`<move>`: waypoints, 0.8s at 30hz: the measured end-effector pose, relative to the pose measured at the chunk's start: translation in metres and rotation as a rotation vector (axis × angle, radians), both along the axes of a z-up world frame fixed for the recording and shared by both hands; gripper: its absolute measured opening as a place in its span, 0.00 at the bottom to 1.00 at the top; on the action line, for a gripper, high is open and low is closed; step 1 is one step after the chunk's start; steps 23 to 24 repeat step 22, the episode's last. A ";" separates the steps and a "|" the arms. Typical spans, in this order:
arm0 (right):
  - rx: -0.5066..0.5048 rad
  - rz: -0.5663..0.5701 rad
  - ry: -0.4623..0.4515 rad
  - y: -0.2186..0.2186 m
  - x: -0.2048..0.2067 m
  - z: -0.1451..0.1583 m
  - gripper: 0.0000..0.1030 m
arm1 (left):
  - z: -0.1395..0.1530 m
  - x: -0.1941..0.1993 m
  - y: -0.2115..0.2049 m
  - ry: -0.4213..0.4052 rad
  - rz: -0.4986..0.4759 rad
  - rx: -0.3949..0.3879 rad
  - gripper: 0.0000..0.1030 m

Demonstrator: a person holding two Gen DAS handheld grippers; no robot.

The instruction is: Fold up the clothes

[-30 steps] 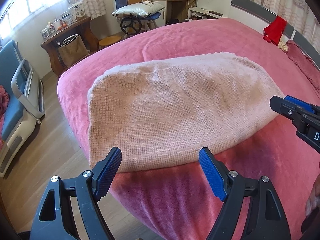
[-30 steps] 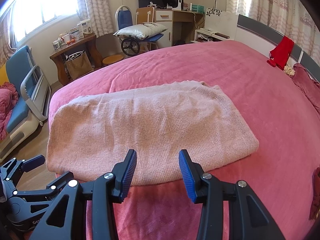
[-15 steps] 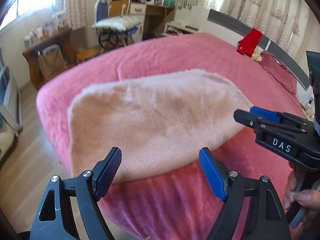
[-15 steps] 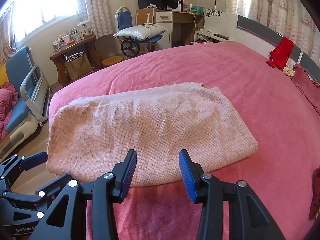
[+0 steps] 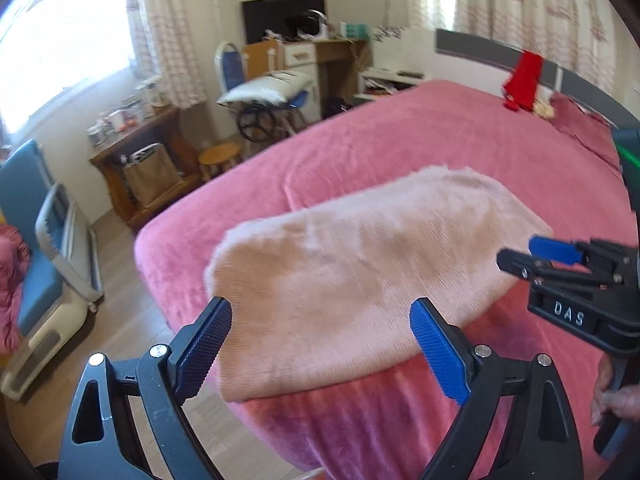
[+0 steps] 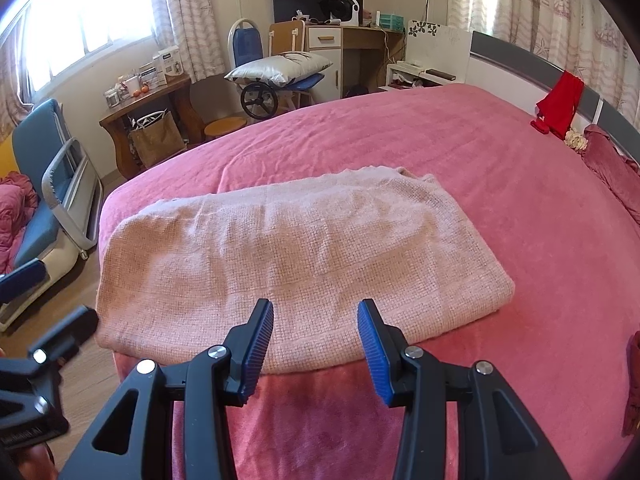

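Note:
A folded light-pink knit cloth [image 6: 296,256] lies flat on the pink bed [image 6: 460,148] near its front edge; it also shows in the left wrist view [image 5: 352,272]. My left gripper [image 5: 320,344] is open and empty, held above the cloth's front left corner. My right gripper [image 6: 316,336] is open and empty, just in front of the cloth's front edge. The right gripper also shows at the right of the left wrist view [image 5: 536,254], beside the cloth's right end. The left gripper body shows at the lower left of the right wrist view [image 6: 36,360].
A red garment [image 6: 560,100] hangs on the headboard at the back right. A dark-pink pillow [image 6: 612,168] lies by it. A blue chair [image 6: 44,184] and wooden side table [image 6: 144,104] stand left of the bed on the wood floor [image 5: 120,260].
My left gripper has pulled back and swung left, so the cloth sits farther off and more floor shows. The right gripper has stayed almost still. Both stay open.

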State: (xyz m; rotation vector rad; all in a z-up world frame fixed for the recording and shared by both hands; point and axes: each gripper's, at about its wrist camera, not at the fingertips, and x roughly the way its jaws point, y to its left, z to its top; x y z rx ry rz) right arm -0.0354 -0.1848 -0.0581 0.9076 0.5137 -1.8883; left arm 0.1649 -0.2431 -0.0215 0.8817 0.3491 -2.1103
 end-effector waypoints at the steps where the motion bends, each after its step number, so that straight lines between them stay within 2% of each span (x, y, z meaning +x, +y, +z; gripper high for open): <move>1: -0.002 0.001 -0.001 0.000 0.000 0.000 0.43 | 0.002 0.001 0.000 0.006 -0.006 0.002 0.89; 13: -0.003 0.004 0.000 0.000 0.001 0.001 0.43 | 0.007 -0.009 0.008 -0.026 -0.064 -0.056 0.89; 24: -0.006 -0.007 -0.007 0.002 -0.002 -0.002 0.43 | 0.005 -0.011 0.011 -0.038 -0.044 -0.084 0.89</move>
